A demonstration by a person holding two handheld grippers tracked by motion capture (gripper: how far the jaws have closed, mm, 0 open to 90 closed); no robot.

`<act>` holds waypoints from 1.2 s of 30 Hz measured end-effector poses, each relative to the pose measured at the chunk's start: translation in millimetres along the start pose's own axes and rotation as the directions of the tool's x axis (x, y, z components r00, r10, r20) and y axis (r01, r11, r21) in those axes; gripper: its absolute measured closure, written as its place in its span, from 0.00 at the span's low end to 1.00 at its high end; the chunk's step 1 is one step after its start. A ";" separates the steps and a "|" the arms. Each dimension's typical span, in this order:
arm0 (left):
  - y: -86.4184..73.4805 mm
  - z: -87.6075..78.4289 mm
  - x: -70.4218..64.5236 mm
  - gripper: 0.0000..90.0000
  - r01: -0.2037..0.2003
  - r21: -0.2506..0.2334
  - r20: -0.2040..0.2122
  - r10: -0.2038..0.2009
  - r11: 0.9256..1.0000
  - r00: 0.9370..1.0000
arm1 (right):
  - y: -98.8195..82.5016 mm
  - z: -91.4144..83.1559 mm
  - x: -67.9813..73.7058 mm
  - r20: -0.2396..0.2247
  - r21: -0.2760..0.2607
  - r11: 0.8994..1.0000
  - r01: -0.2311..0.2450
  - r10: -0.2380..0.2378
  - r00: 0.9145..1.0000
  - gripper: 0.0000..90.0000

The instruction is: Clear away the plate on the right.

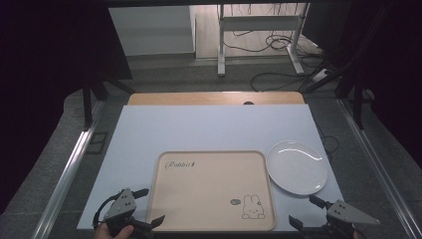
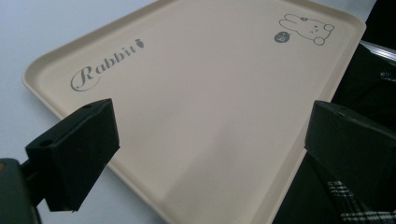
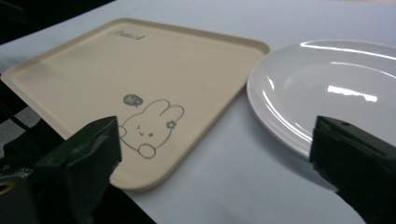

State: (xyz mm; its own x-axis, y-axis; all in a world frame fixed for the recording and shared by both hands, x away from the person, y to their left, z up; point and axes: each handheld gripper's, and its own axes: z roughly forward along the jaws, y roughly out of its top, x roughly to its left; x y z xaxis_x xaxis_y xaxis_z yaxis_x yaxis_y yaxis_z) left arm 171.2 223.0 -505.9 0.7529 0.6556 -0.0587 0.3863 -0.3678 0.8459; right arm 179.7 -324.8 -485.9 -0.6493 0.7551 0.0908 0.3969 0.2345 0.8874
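— Beige rectangular plastic tray (image 1: pixel 211 191) with a rabbit drawing: where is it lying?
— Flat on the white sheet (image 1: pixel 209 129), just ahead of the left gripper (image 1: pixel 148 207), whose jaws stand wide apart astride its near left corner, pinching nothing.
— And the right gripper (image 1: pixel 308 209)?
— Jaws spread wide too, holding nothing. The tray's near right corner is ahead to its left; the round glossy white plate (image 1: pixel 297 167) sits ahead, just beside the tray.

the beige tray (image 1: pixel 211 194) looks matt smooth plastic, the white plate (image 1: pixel 297 167) glossy, the table sheet (image 1: pixel 209 129) matt.
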 end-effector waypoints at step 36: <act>-0.1 -0.1 0.3 0.03 0.001 -0.003 0.001 -0.001 1.000 1.000 | 3.1 9.2 5.3 0.083 0.050 0.993 0.103 -0.107 0.991 0.00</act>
State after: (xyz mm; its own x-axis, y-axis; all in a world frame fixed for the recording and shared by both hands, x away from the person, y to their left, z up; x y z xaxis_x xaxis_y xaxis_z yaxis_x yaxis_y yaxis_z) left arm 171.3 223.3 -505.9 0.7530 0.6553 -0.0600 0.3856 -0.3655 0.8472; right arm 183.5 -314.4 -486.8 -0.6317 0.7741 -0.0427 0.3600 0.3417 0.8681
